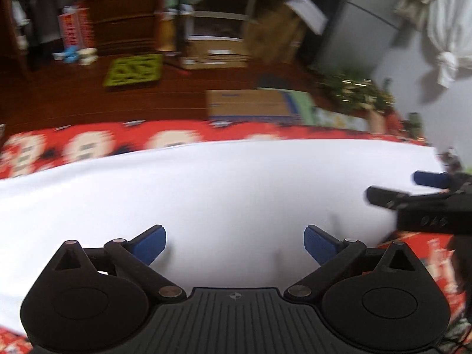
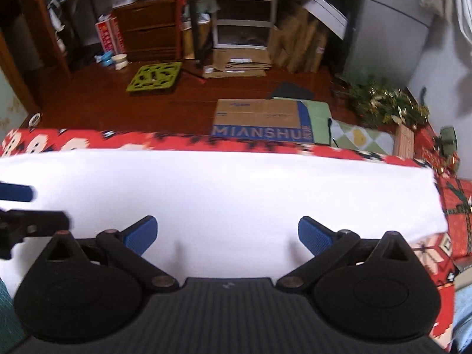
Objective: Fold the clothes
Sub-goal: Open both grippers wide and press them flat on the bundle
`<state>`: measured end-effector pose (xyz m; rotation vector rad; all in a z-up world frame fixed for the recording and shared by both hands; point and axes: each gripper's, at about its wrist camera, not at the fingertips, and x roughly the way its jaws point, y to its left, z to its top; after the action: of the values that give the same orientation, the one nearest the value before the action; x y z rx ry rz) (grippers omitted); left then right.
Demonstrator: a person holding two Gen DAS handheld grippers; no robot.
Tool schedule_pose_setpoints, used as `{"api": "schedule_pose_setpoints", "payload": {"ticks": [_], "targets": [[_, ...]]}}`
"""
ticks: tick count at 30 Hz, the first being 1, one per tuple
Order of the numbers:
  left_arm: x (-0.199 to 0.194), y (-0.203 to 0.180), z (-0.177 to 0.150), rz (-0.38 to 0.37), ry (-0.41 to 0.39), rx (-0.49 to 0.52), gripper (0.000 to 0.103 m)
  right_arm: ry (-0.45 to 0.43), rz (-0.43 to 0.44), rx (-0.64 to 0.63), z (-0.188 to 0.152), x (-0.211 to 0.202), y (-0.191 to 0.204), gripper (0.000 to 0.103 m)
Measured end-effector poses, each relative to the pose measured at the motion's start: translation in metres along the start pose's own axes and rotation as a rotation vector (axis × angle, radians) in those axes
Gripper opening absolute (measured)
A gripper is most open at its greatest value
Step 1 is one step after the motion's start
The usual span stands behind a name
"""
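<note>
Left wrist view: left gripper with jaws spread wide and nothing between them, above the white garment lying flat on the red patterned cover; the right gripper shows at the right edge.

Right wrist view: right gripper equally wide open and empty over the same garment; only here is the cardboard box lettering legible.

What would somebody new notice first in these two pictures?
The big white garment spread flat across the middle, over a red patterned cover. Next, both sets of tongs, left and right, open above it with nothing between them. Beyond, a cardboard box lies on the dark wooden floor.
</note>
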<state>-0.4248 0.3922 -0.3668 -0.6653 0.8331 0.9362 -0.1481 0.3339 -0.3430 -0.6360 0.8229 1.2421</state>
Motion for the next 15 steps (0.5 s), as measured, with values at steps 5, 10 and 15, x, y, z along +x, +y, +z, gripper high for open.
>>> {"api": "schedule_pose_setpoints", "payload": {"ticks": [5,10,15], "targets": [[0.000,0.062,-0.016,0.075,-0.026,-0.076,0.101,-0.014,0.018,-0.028,-0.004,0.010,0.088,0.103],[0.023,0.108,-0.028,0.102,-0.001,-0.201,0.101,0.043,0.046,-0.051,-0.019,0.041,0.148,0.103],[0.027,0.117,-0.040,0.132,-0.062,-0.156,0.103,0.064,0.012,-0.044,-0.036,0.062,0.178,0.103]]}}
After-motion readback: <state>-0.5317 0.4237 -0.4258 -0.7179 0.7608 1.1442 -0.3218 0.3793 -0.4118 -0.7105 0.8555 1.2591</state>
